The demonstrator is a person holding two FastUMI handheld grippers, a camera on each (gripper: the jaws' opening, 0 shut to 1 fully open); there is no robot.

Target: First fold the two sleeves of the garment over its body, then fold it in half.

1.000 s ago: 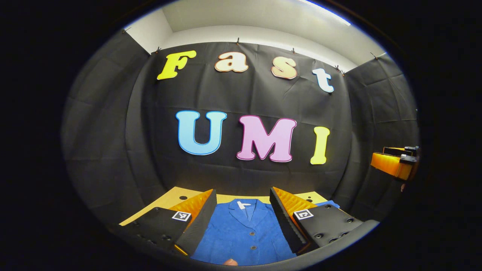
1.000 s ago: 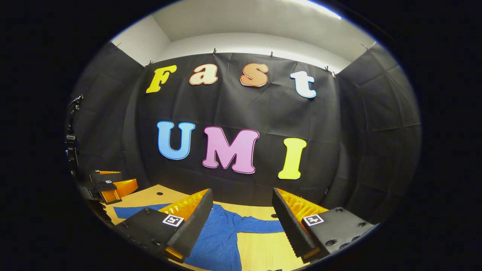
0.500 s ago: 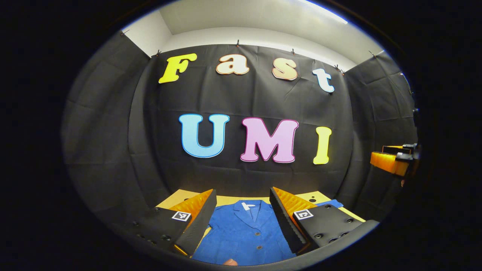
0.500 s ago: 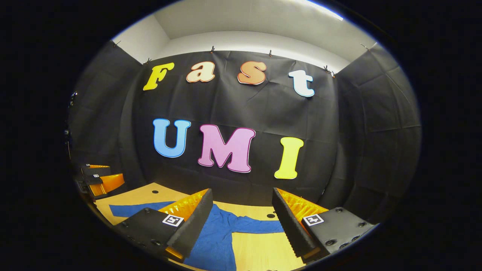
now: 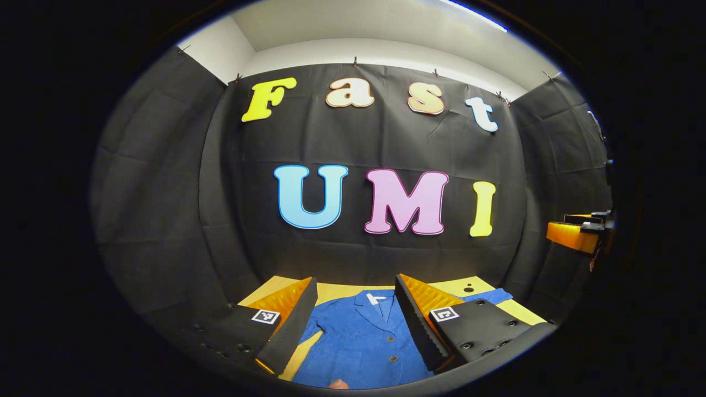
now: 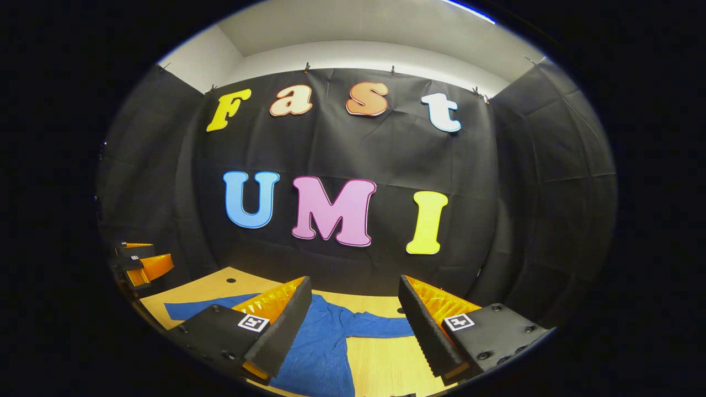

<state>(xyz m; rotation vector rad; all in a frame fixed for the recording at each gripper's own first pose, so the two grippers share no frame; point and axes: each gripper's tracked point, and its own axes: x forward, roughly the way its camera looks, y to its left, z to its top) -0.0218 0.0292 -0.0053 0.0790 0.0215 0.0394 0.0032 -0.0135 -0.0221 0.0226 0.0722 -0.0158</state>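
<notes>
Garment (image 5: 361,344), blue, buttoned, spread flat on a pale wooden table (image 5: 331,291), front side up.

Left gripper view, near to far: left gripper (image 5: 356,320) hovering above the cloth, jaws released and wide, gripping nothing; between the fingers (image 5: 292,325) a row of buttons (image 5: 393,358) running from 6 o'clock up toward the collar (image 5: 375,306) at 12 o'clock, with a small white tag (image 5: 376,299) inside the neck. Long axis therefore near to far, collar pointing at the booth wall (image 5: 380,149). Past the right finger, at about 2 o'clock, a sleeve (image 5: 485,296) stretched out sideways over the table, unfolded. Farther off at 3 o'clock, the right gripper (image 5: 579,234) held up in the air, away from the cloth.

Right gripper view, near to far: right gripper (image 6: 356,322), jaws likewise released and wide apart, holding nothing; below and between the fingers the garment's right flank (image 6: 317,358), hem side nearest. Same sleeve (image 6: 380,326) lying straight across the table toward 3 o'clock. Other sleeve (image 6: 204,307) reaching out toward 9 o'clock, also flat and unfolded, sleeves thus crossing the body's axis at right angles. Beyond it, at 9 o'clock, the left gripper (image 6: 140,264) raised above the table edge. Collar and buttons hidden behind the near finger in this view.
</notes>
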